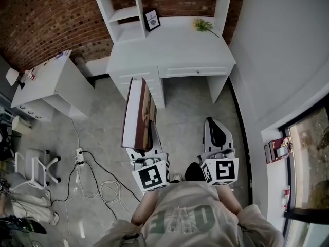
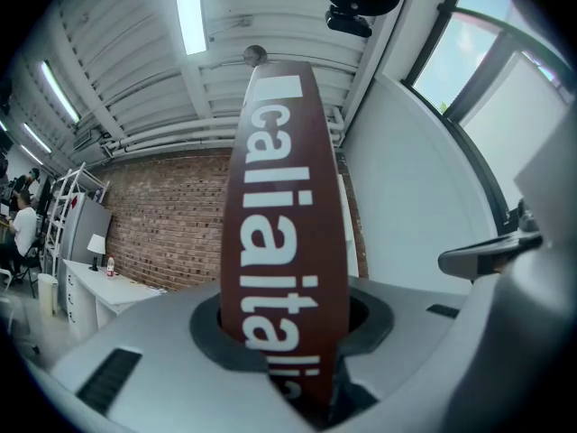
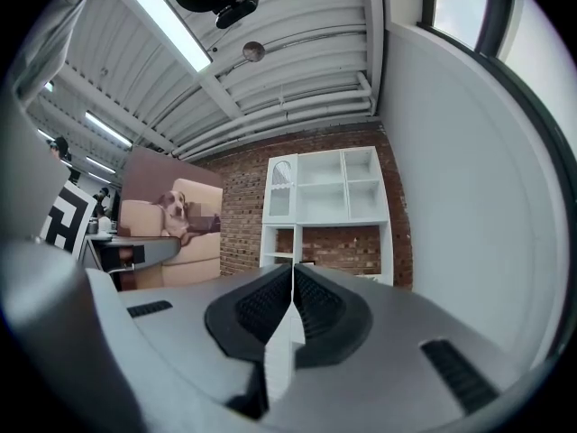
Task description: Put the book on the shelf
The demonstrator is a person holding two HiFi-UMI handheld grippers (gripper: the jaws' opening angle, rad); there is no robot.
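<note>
My left gripper (image 1: 144, 149) is shut on a large book (image 1: 139, 115) and holds it on edge above the floor, in front of the white desk. Its dark red spine (image 2: 287, 233) with white letters fills the left gripper view, clamped between the jaws. The cover with a dog picture (image 3: 171, 228) shows at the left of the right gripper view. My right gripper (image 1: 217, 133) is shut and holds nothing, to the right of the book. The white shelf unit (image 1: 131, 9) stands on the desk ahead, also visible as the shelf unit (image 3: 329, 210) in the right gripper view.
The white desk (image 1: 172, 48) carries a framed picture (image 1: 152, 19) and a small plant (image 1: 204, 26). A white cabinet (image 1: 49, 86) stands to the left. Cables and a power strip (image 1: 79, 156) lie on the floor, with a chair (image 1: 33, 169) further left. A white wall runs along the right.
</note>
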